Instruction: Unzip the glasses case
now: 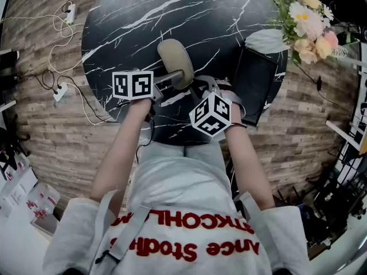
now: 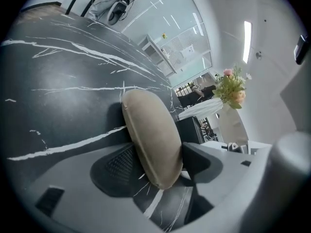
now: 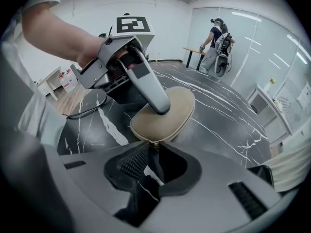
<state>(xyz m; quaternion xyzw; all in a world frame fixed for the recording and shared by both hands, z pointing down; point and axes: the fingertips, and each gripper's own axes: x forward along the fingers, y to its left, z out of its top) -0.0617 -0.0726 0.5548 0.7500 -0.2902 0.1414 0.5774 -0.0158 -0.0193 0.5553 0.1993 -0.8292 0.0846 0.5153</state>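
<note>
A beige oval glasses case (image 1: 175, 59) lies on the black marble table (image 1: 132, 16). My left gripper (image 1: 167, 79) holds the case's near end: in the left gripper view the case (image 2: 150, 130) fills the gap between the wide-standing jaws of my left gripper (image 2: 158, 152). From the right gripper view, one left finger (image 3: 150, 91) presses on top of the case (image 3: 167, 115). My right gripper (image 3: 153, 147) points down at the case's near tip, its jaws narrowed on the small zipper pull (image 3: 155, 143). In the head view my right gripper (image 1: 199, 90) sits right of the case.
A white vase (image 1: 266, 39) with flowers (image 1: 309, 16) stands at the table's right rim, beside a flat black rectangular object (image 1: 255, 85). Cables and a power strip (image 1: 60, 90) lie on the wooden floor at the left. A person (image 3: 216, 38) stands far behind the table.
</note>
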